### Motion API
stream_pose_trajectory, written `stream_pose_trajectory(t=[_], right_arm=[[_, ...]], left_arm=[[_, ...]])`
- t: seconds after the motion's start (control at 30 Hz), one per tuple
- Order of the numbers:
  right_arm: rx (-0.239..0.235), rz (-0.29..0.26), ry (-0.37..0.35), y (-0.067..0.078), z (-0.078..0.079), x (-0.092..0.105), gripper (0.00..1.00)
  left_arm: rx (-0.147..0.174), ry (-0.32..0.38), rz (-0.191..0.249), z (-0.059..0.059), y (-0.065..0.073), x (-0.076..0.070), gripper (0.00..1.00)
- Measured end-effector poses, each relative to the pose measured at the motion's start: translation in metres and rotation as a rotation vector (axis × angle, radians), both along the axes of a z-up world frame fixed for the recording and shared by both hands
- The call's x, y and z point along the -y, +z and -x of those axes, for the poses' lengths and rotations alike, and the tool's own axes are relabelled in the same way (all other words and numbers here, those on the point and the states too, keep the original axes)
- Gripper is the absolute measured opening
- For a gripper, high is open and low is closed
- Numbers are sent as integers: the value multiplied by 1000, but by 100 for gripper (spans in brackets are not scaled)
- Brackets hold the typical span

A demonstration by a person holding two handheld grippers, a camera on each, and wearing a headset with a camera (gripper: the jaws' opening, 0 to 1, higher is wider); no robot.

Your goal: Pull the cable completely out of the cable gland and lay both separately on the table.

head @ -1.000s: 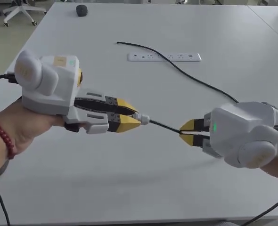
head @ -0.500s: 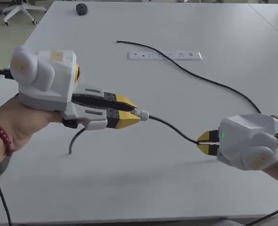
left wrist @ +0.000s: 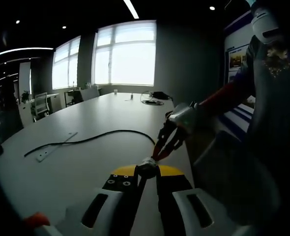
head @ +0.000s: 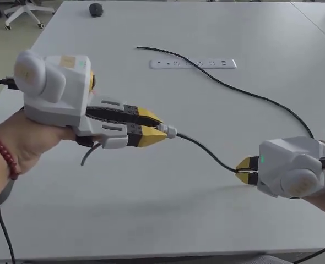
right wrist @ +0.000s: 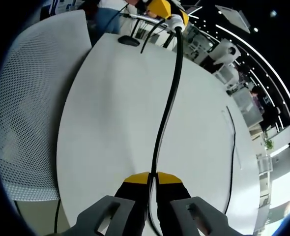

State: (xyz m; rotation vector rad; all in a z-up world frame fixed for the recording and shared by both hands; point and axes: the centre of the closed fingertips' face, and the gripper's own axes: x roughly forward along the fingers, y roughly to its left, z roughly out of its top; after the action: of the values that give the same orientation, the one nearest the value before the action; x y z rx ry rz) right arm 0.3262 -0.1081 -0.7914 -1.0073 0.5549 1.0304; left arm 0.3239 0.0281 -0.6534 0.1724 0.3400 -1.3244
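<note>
The left hand-held gripper (head: pixel 161 130) has a white housing, black jaw links and yellow tips, with a small tan sticker (head: pixel 70 62) on top. The right hand-held gripper (head: pixel 240 169) is pale grey-white with the same yellow tips and a small green light (head: pixel 263 160). The thin black cable (head: pixel 206 151) stands out against the small white plastic cable gland (head: pixel 169 132). The broad matte counter (head: pixel 151 214) is plain white, as is the long flat plastic power strip (head: pixel 193 64). Beyond the power strip lies a dark grey rounded object (head: pixel 96 10). A bracelet of dark red beads (head: pixel 3 157) rings the left wrist. The right gripper view shows a white mesh-patterned chair back (right wrist: pixel 22 98).
</note>
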Motion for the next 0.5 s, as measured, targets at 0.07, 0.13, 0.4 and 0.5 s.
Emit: stream_pose_trajectory(t=[0.07,0.13,0.4,0.5], right_arm=[[-2,-4,-5,0,0,0,0],[-21,-18,-18,-1,1,0,0],[-37,-225,-14,27,12,-37,31],[-26,-282,-24,44,14,-47,35]], left_arm=[[1,-1,2,0,1,1,15],[4,1,2,0,1,1,15],[4,8,6,-2,2,3,15],[1,8,5,-2,1,3,15]])
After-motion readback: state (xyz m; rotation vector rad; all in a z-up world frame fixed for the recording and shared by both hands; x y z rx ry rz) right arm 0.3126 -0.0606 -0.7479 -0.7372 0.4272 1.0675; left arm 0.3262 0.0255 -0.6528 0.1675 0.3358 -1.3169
